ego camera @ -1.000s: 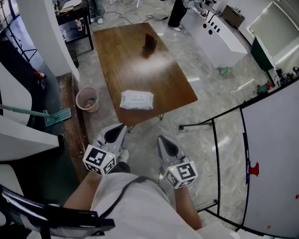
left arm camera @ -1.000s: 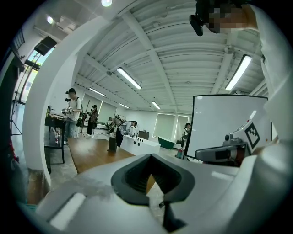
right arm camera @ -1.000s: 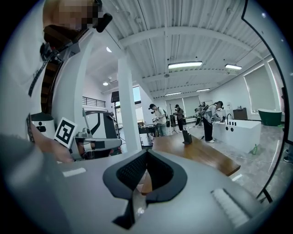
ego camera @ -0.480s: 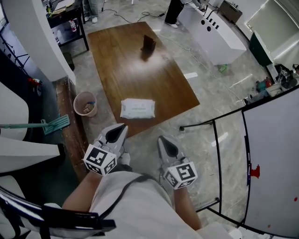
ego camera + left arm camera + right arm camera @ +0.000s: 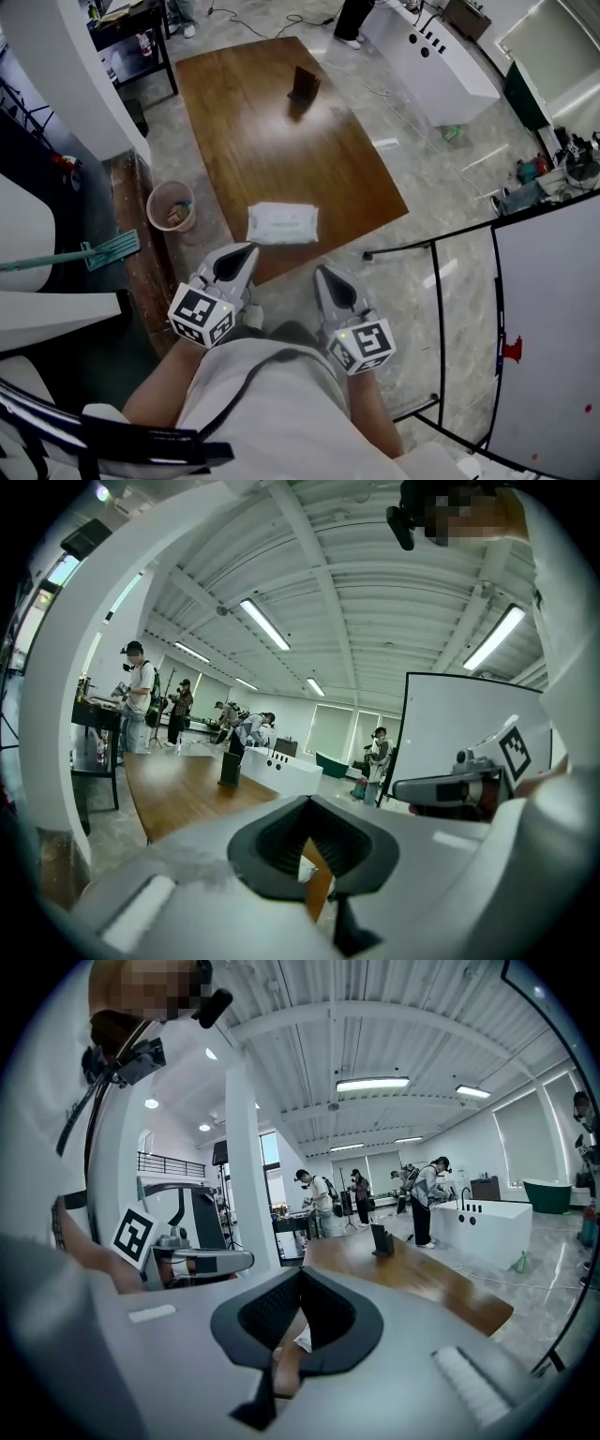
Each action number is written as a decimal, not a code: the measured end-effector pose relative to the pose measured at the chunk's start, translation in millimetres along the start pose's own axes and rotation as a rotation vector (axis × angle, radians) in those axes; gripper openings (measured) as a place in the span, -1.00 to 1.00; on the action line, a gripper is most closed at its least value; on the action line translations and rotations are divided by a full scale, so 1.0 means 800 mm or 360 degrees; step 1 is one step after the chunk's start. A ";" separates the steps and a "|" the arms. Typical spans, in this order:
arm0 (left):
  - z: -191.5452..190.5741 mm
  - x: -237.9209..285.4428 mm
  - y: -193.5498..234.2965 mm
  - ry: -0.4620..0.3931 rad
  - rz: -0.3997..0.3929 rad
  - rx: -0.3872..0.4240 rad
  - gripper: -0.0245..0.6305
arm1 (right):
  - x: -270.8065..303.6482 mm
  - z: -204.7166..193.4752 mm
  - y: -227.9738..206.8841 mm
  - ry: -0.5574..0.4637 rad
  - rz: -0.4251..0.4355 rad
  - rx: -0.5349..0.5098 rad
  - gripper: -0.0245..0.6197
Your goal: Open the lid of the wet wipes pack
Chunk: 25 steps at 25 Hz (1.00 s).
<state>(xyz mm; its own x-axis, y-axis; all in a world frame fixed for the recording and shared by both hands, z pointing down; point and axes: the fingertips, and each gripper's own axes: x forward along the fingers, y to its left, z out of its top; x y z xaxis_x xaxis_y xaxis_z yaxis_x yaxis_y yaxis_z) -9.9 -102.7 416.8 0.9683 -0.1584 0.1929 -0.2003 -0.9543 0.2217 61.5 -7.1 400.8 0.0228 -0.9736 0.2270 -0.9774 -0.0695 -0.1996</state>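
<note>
The wet wipes pack (image 5: 282, 223), white and flat with its lid down, lies near the close edge of the brown wooden table (image 5: 272, 122). Both grippers hang short of that edge and point toward the pack without touching it. My left gripper (image 5: 248, 250) is just below the pack's left end, with its jaws together and nothing between them. A little further back on the right, my right gripper (image 5: 323, 273) is also shut and empty. In the right gripper view a sliver of the white pack (image 5: 302, 1338) shows through the jaw frame.
A dark upright object (image 5: 302, 86) stands at the table's far end. A waste bin (image 5: 171, 206) and a mop (image 5: 94, 251) are on the floor to the left. A black-framed whiteboard stand (image 5: 441, 281) is on the right, with a white counter (image 5: 441, 56) beyond it.
The table and pack have drawn nearer to both grippers. The two grippers have gone forward together and stayed shut.
</note>
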 end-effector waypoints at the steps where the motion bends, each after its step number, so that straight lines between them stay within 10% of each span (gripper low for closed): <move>1: -0.004 0.003 0.003 0.0014 0.0001 -0.0002 -0.91 | 0.004 -0.001 -0.001 0.0005 0.0004 -0.0005 -0.90; 25: -0.081 0.082 0.025 0.0168 0.0327 -0.0106 -0.91 | 0.143 -0.084 -0.072 0.0427 0.0513 -0.0599 -0.90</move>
<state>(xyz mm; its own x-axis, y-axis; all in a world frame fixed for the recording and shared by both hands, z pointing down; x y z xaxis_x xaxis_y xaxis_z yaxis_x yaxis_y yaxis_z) 40.3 -115.9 495.8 0.8859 -0.3170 0.3386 -0.4044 -0.8854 0.2292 106.6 -100.0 502.6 -0.2953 -0.8399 0.4554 -0.9348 0.3525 0.0439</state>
